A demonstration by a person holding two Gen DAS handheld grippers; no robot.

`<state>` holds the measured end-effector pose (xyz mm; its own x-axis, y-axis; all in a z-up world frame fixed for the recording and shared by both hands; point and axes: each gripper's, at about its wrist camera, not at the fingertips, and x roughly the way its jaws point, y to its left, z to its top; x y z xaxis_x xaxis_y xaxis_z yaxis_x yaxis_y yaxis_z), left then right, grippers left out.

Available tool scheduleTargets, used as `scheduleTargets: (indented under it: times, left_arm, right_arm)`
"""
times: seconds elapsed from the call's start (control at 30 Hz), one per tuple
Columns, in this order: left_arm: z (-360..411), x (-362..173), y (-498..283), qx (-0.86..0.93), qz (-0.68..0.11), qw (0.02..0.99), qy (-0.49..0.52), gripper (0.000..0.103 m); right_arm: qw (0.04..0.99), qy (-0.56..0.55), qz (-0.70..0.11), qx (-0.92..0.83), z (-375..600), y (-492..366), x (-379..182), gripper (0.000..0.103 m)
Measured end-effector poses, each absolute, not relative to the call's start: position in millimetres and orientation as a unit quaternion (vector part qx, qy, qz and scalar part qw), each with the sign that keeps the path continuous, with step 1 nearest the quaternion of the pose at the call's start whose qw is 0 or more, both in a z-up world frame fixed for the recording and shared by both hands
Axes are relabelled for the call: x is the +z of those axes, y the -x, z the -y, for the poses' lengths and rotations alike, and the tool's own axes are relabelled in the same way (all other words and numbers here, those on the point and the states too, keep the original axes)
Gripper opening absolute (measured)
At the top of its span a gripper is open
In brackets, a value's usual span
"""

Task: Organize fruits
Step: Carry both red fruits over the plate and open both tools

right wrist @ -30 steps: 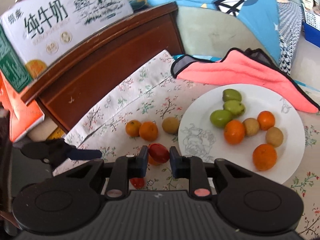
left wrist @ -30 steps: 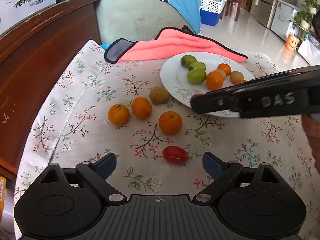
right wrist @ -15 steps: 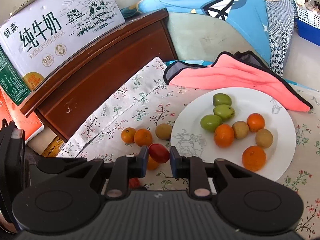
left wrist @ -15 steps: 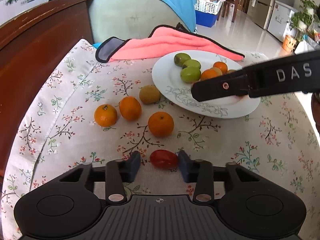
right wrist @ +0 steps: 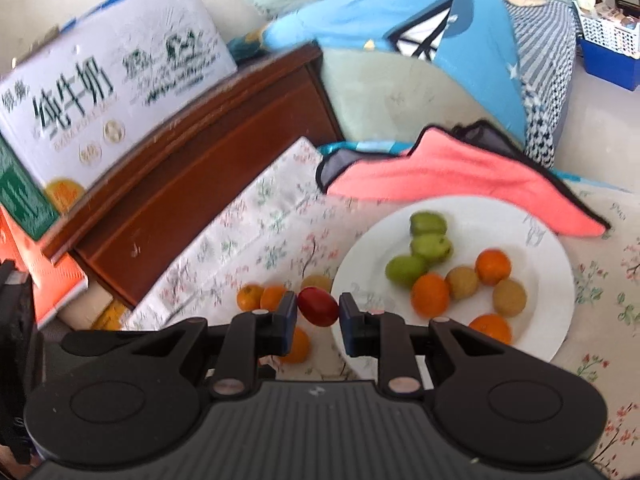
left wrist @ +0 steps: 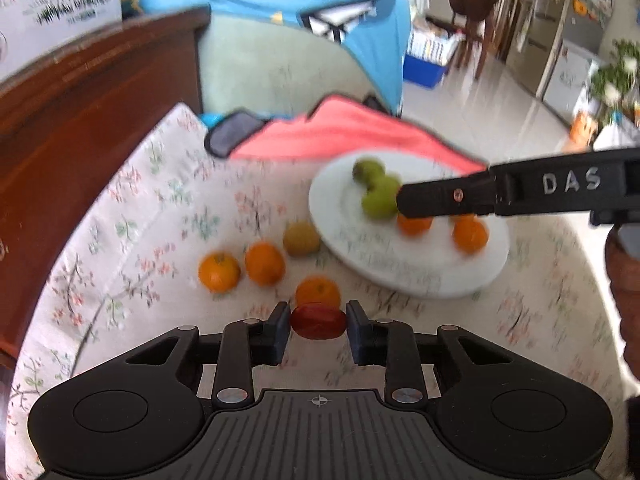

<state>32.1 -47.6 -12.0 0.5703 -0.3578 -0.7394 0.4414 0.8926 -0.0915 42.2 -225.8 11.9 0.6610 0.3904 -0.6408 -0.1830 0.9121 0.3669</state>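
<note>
My left gripper [left wrist: 318, 322] is shut on a red tomato [left wrist: 318, 321] and holds it above the floral cloth. My right gripper [right wrist: 318, 307] is shut on another red tomato [right wrist: 318, 306], just left of the white plate [right wrist: 552, 240]. The plate holds green fruits [right wrist: 432, 246], oranges [right wrist: 430, 294] and brown fruits [right wrist: 509, 297]. In the left wrist view the right gripper's finger [left wrist: 444, 199] reaches over the plate [left wrist: 352, 236]. Three oranges [left wrist: 265, 263] and a brown fruit [left wrist: 301, 239] lie on the cloth left of the plate.
A pink towel [right wrist: 460, 176] lies behind the plate. A dark wooden headboard [right wrist: 200, 168] runs along the left, with a milk carton box [right wrist: 104, 84] on it. A blue cushion [right wrist: 400, 28] is behind.
My left gripper closed on the red tomato and lifted it off the cloth. My right gripper rose a little, still holding its tomato.
</note>
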Motion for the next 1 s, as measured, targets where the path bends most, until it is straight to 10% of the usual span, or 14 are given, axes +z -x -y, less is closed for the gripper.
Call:
scheduleTargets:
  times: [1.0]
  left_arm:
    - [118, 5, -52, -0.241, -0.395, 0.887, -0.009, 0.027]
  right_arm:
    - [0.892, -0.26, -0.364, 0.073, 302, -53, 23, 0.023]
